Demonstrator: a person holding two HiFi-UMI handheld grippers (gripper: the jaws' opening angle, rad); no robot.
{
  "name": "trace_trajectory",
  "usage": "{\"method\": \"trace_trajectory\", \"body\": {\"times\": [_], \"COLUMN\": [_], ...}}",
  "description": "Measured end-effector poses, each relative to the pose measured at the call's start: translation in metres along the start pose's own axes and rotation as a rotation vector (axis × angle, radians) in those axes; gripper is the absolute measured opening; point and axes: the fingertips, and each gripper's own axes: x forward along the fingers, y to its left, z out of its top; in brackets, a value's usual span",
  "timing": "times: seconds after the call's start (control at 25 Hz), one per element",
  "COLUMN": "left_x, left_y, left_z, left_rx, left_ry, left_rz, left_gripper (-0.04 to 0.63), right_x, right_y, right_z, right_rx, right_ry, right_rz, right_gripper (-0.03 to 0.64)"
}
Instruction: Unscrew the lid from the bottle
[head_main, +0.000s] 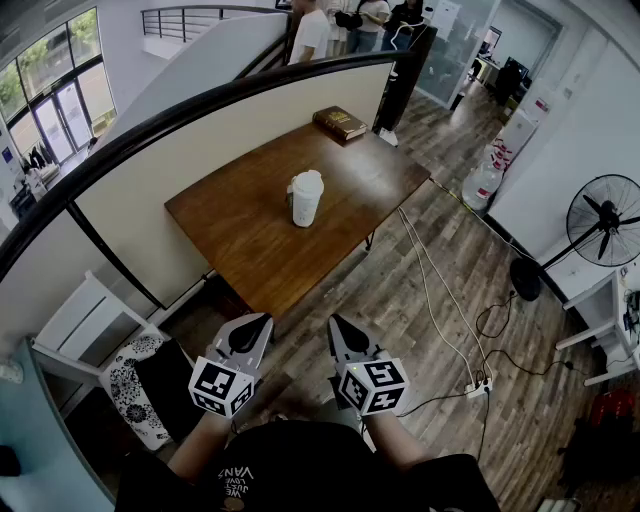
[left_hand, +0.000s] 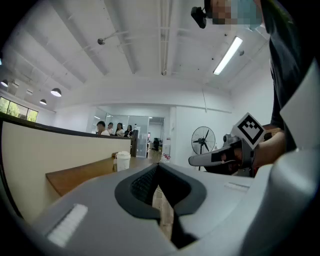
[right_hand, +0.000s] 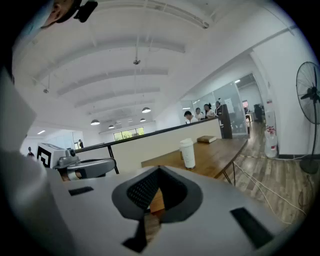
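the left gripper (head_main: 263, 322) and right gripper (head_main: 336, 322) sit side by side, close but not touching. both are smooth grey moulded plastic tapering to blunt tips, each with a black-and-white marker cube at its rear. in its own view the left gripper (left_hand: 160, 168) has its jaws fully together, dark ribbed pads meeting, with nothing between them. the right gripper (right_hand: 159, 170) is the same, closed and empty. under them lies a floor (head_main: 400, 300) of grey-brown planks. left of the left gripper is a white slatted chair (head_main: 85, 322) with a flowered cushion (head_main: 128, 385). ahead of both tips is the near straight edge of a brown wooden table (head_main: 250, 245), rectangular, matte, grain showing. well ahead of both grippers, about mid-table, the bottle (head_main: 306, 205) stands upright. it is white and smooth, a slightly tapered cylinder, long axis vertical, with its round lid (head_main: 307, 181) on top, facing up. bare tabletop rings it on all sides. beyond it, at the far corner, a brown book (head_main: 340, 123) lies flat. a cream partition (head_main: 200, 150) with a dark rail runs along the table's left edge, while to the right there is open floor crossed by pale cables (head_main: 430, 285), with a black fan (head_main: 605, 220) far right.
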Motion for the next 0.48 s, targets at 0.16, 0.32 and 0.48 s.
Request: {"method": "trace_trajectory", "body": {"times": [0.16,0.32,0.48], "left_x": [0.002,0.015,0.039], "left_y": [-0.001,0.000,0.003], "left_z": [0.003,-0.003,-0.013], "left_rx": [-0.018,-0.057,-0.068], "left_ry": [-0.045,-0.025,0.008], "left_rz": [-0.006,0.000,0.028], "left_gripper": [0.012,0.227,0.246], "right_x": [-0.002,0.010,0.026], "right_y": [0.001,-0.008,-0.033], "right_z": [0.010,0.014,0.020], "right_rx": [-0.011,0.042,0.037], "right_ry": [-0.048,-0.037,-0.030], "right_rz": [0.034,0.085,0.100], "right_gripper": [0.012,0.236,0.236]}}
